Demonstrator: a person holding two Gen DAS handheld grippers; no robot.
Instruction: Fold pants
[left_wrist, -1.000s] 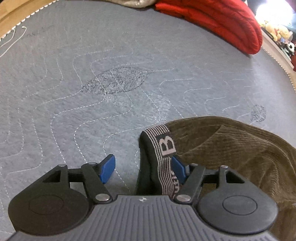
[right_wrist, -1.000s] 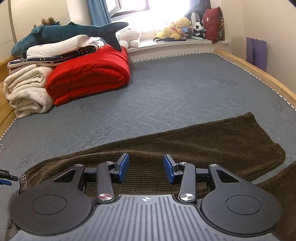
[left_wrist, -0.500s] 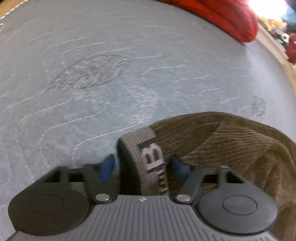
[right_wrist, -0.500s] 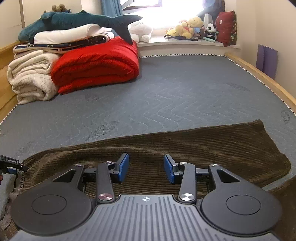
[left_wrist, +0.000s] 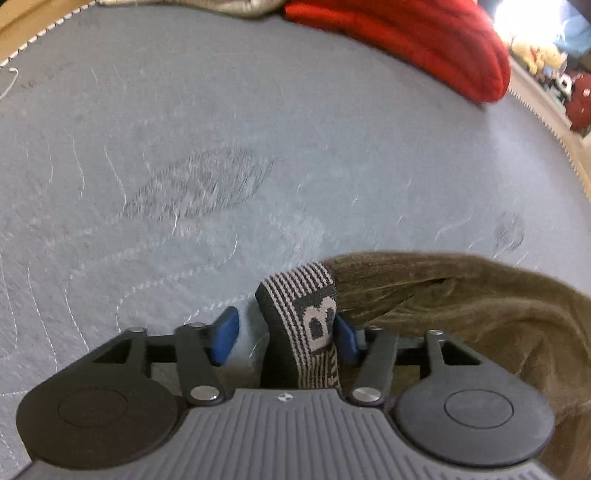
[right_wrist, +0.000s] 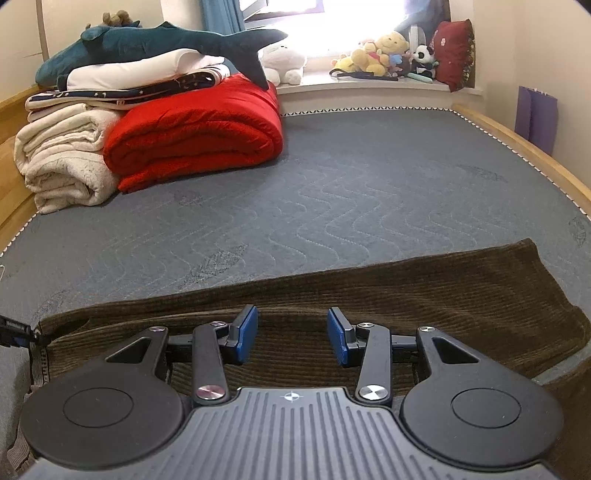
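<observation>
Pants (right_wrist: 369, 295): we are seeing ribbed brown corduroy, matt.
Waistband (left_wrist: 310, 314): we are seeing striped knit elastic.
Mattress (right_wrist: 369, 192): we are noting quilted grey cloth.
Bed frame (right_wrist: 517, 144): we are seeing smooth wood.

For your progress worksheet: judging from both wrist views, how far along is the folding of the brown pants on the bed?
Done: the brown pants lie flat as a long band across the mattress, apparently leg over leg. In hand: the striped waistband stands between the left claw pads, whose jaws are opening, gap on one side. The right claw hovers open over the cloth. Left: folding the length over.
</observation>
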